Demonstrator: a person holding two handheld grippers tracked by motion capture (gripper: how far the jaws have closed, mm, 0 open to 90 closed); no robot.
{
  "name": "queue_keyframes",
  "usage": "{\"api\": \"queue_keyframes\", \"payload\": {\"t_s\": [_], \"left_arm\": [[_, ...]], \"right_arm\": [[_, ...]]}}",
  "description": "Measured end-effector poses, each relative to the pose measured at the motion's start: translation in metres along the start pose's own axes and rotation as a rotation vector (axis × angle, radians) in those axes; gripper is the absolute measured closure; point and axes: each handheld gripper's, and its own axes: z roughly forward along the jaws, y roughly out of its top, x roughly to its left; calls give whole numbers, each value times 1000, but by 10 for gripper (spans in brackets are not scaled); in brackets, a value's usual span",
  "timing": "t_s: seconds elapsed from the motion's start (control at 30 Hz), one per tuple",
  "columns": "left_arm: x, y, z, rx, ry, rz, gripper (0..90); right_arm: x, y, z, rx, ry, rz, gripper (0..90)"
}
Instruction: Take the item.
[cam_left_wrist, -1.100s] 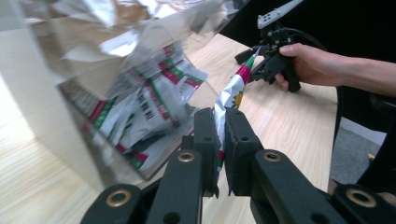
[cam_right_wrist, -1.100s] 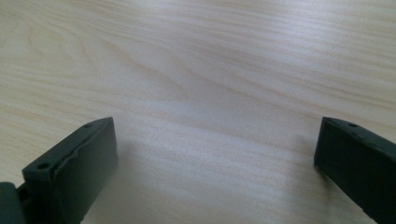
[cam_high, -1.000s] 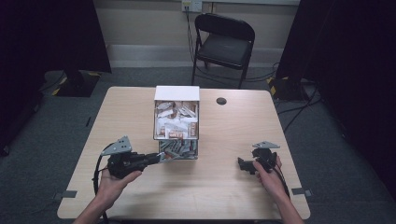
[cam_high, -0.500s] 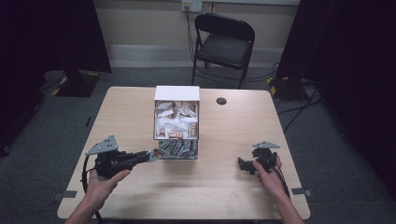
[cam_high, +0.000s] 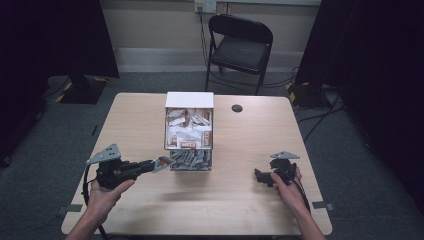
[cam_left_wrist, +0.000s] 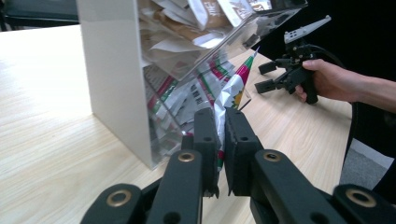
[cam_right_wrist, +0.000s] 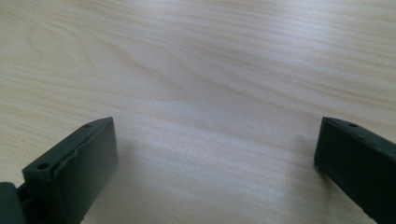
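Note:
A clear-fronted white dispenser box (cam_high: 189, 131) full of small packets stands at the table's middle. My left gripper (cam_high: 153, 165) sits just left of the box's lower opening, shut on a white packet with red and green print (cam_high: 164, 163). In the left gripper view the packet (cam_left_wrist: 232, 91) stands up from between the closed jaws of the left gripper (cam_left_wrist: 220, 127), beside the box (cam_left_wrist: 116, 74). Near the table's right side my right gripper (cam_high: 260, 176) is open; the right gripper view shows that gripper (cam_right_wrist: 215, 144) with jaws wide apart over bare wood.
A small black round disc (cam_high: 237, 108) lies on the wooden table (cam_high: 135, 125) behind the box to the right. A black folding chair (cam_high: 240, 45) stands beyond the far edge. A hand holds the right gripper (cam_left_wrist: 286, 77) in the left gripper view.
My left gripper has drawn back leftward from the box's lower opening, carrying the packet out with it. The right gripper has stayed in place.

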Motion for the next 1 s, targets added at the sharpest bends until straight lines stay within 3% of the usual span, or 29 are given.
{"api": "queue_keyframes", "payload": {"t_s": [0.4, 0.87, 1.0], "left_arm": [[16, -4, -12, -26, 47, -48, 849], [33, -2, -13, -16, 105, -69, 849], [39, -1, -10, 22, 127, -61, 849]], "right_arm": [[0, 0, 0, 0, 0, 0, 0], [0, 0, 0, 0, 0, 0, 0], [0, 0, 0, 0, 0, 0, 0]]}}
